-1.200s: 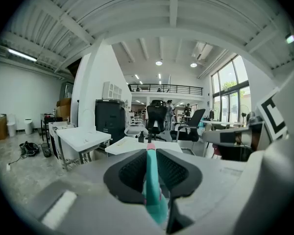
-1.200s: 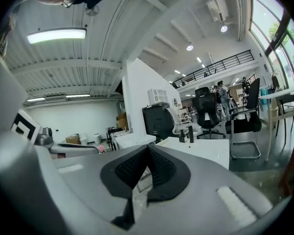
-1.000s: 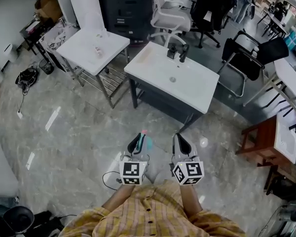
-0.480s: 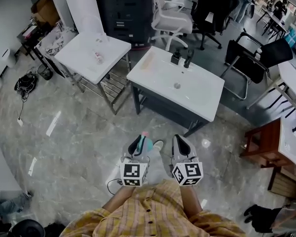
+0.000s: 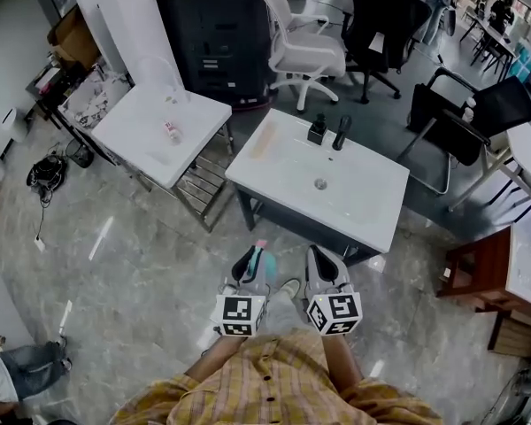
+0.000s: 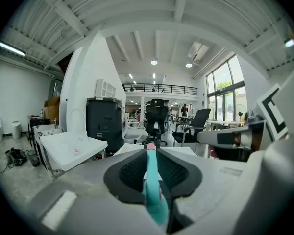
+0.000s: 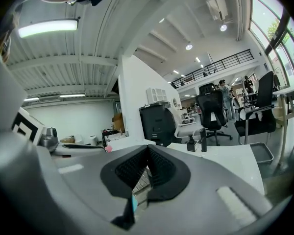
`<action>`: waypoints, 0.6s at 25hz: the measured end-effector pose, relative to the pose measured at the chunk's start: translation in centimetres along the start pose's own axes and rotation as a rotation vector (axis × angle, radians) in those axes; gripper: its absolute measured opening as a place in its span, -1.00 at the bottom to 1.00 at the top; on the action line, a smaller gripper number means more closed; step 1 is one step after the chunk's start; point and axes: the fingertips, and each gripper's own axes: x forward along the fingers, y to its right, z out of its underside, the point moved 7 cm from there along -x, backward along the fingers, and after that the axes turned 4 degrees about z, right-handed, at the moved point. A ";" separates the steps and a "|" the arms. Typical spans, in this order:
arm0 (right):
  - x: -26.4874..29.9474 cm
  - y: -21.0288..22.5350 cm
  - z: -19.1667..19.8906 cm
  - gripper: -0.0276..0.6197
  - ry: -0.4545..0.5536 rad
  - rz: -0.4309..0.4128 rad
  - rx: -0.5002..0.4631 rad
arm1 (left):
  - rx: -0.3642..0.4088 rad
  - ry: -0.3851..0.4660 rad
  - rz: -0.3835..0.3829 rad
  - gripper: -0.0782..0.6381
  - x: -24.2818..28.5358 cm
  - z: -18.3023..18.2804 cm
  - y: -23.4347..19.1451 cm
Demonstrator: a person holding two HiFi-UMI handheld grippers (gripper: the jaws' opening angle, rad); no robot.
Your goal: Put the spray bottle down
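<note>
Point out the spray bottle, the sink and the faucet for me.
spray bottle (image 6: 151,176): left gripper view, middle of its teal body.
sink (image 5: 367,204): head view, bare white top toward its right end.
faucet (image 5: 341,134): head view, its black spout.

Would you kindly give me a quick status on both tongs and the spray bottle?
Left tongs clamped on teal spray bottle, not yet set down. Right tongs shut, empty. White sink table ahead, nothing in the way.

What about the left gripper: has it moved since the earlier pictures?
Yes. The left gripper, holding the spray bottle, has come nearer to the white sink table in the head view.
</note>
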 end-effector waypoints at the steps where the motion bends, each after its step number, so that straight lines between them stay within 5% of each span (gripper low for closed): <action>1: 1.1 0.5 -0.3 -0.91 -0.003 0.001 0.000 | -0.001 0.001 0.001 -0.60 1.2 -0.4 -0.5; 15: 13.8 7.2 -3.6 -0.91 -0.013 0.018 0.004 | 0.008 -0.015 0.028 -0.60 15.1 -4.2 -5.3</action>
